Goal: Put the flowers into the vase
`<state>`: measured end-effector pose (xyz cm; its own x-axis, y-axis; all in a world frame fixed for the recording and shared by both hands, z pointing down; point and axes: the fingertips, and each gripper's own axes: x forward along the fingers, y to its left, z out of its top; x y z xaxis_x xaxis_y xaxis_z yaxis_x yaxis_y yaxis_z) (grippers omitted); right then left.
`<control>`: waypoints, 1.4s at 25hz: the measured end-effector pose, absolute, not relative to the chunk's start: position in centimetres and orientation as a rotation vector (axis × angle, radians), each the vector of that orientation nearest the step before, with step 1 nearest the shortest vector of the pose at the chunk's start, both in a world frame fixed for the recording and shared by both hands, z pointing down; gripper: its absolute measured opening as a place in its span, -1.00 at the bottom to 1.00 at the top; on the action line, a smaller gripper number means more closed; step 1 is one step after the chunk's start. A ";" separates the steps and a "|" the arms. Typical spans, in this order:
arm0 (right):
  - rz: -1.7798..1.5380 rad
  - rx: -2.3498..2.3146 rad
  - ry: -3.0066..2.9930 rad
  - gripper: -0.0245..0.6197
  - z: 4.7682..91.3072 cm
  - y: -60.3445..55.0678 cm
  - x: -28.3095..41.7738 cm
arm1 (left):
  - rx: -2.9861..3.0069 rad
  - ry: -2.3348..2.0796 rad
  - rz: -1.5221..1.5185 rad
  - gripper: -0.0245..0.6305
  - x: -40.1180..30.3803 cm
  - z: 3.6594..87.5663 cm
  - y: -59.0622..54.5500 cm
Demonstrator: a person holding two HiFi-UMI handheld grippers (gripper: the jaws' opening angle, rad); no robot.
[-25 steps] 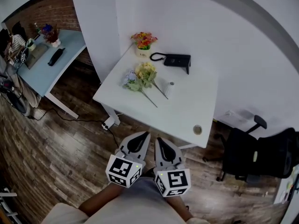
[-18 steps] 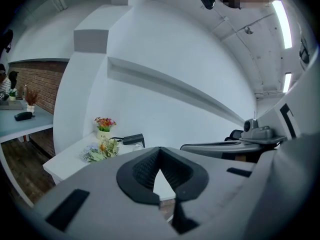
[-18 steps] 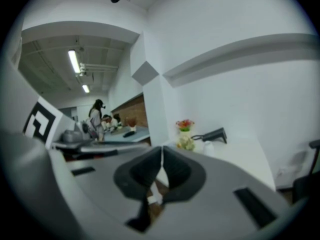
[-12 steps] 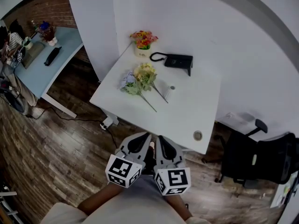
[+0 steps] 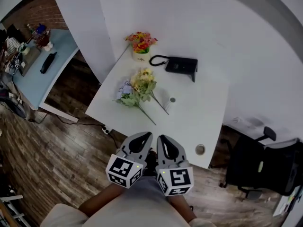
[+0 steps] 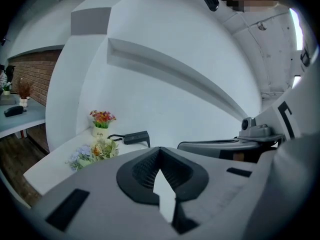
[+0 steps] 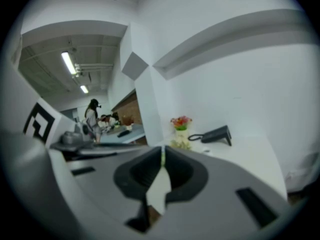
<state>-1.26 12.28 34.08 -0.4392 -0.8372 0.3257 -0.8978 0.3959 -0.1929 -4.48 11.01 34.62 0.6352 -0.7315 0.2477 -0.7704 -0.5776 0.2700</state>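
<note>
Two loose bunches of flowers lie on the white table [image 5: 199, 112]: a pale blue one [image 5: 124, 92] and a yellow one [image 5: 143, 79], stems pointing toward me. Behind them a cream vase [image 5: 141, 56] holds red and orange flowers [image 5: 140, 40]. Both bunches [image 6: 92, 151] and the vase [image 6: 100, 131] also show in the left gripper view, and the vase [image 7: 181, 132] in the right gripper view. My left gripper [image 5: 145, 135] and right gripper [image 5: 161, 138] hang side by side, short of the table's near edge, both shut and empty.
A black desk telephone [image 5: 180, 65] stands at the table's back, and a small white cylinder [image 5: 171, 100] sits right of the stems. A round cable hole [image 5: 200, 149] marks the near right corner. A black office chair [image 5: 258, 167] is at the right, a blue desk [image 5: 38, 67] at the left.
Both grippers have moved toward the table together, and the table and flowers sit nearer to them in the head view. Their jaws stay shut.
</note>
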 end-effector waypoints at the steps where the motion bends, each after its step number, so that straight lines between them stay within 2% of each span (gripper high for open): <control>1: 0.514 1.547 -2.478 -0.85 34.1 11.5 -1.1 | 2.505 -1.199 0.158 -0.86 -4.2 34.7 10.2; 11: 0.489 1.483 -2.578 -0.85 33.1 5.3 0.6 | 2.505 -1.290 0.200 -0.86 -2.8 33.8 4.5; 22: 0.538 1.441 -2.600 -0.85 34.1 4.4 0.8 | 2.525 -1.286 0.280 -0.86 -1.7 34.1 3.6; 35: 0.472 1.325 -2.517 -0.84 36.0 1.2 -0.6 | 2.455 -1.267 0.206 -0.86 -2.5 35.9 0.5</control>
<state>-0.63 1.21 36.05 -0.5515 -0.7470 0.3712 -0.8308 0.5320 -0.1636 -2.46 0.50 35.90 0.5853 -0.7560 0.2931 -0.8099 -0.5278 0.2559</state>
